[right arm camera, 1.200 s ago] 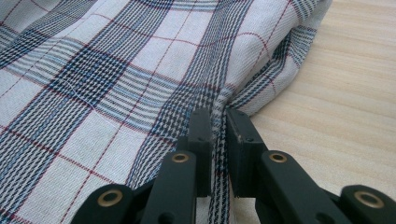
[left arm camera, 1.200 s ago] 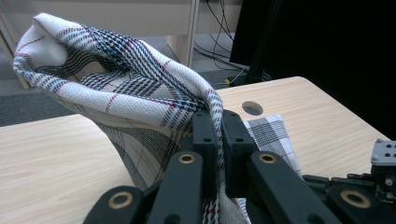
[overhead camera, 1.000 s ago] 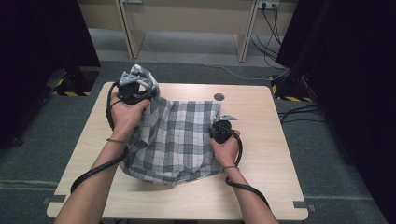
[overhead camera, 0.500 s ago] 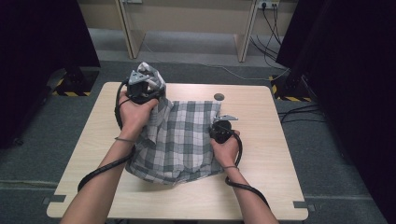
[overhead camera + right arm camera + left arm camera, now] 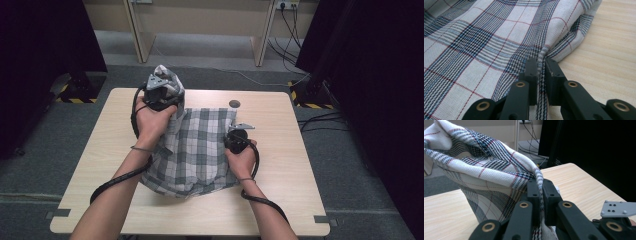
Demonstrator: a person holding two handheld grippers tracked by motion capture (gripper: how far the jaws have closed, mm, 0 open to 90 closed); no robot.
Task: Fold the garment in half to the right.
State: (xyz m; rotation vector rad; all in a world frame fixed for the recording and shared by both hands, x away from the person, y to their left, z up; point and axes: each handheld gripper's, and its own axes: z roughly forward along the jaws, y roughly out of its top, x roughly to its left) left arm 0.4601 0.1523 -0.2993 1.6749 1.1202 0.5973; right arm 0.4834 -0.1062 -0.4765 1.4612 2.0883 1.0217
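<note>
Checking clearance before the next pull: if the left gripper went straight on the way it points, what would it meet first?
Probably just the checked cloth it is shut on, bunched ahead of the left gripper. Beyond that, bare table, though depth is hard to judge.

Even overhead light falls on the pale surface (image 5: 280, 150) in the high view, while the left and right edges of the frame sink into near black. Shadows are soft and short, with no glare. In both gripper views the checked cloth (image 5: 486, 42) is sharp; the far background in the left gripper view blurs slightly.
</note>
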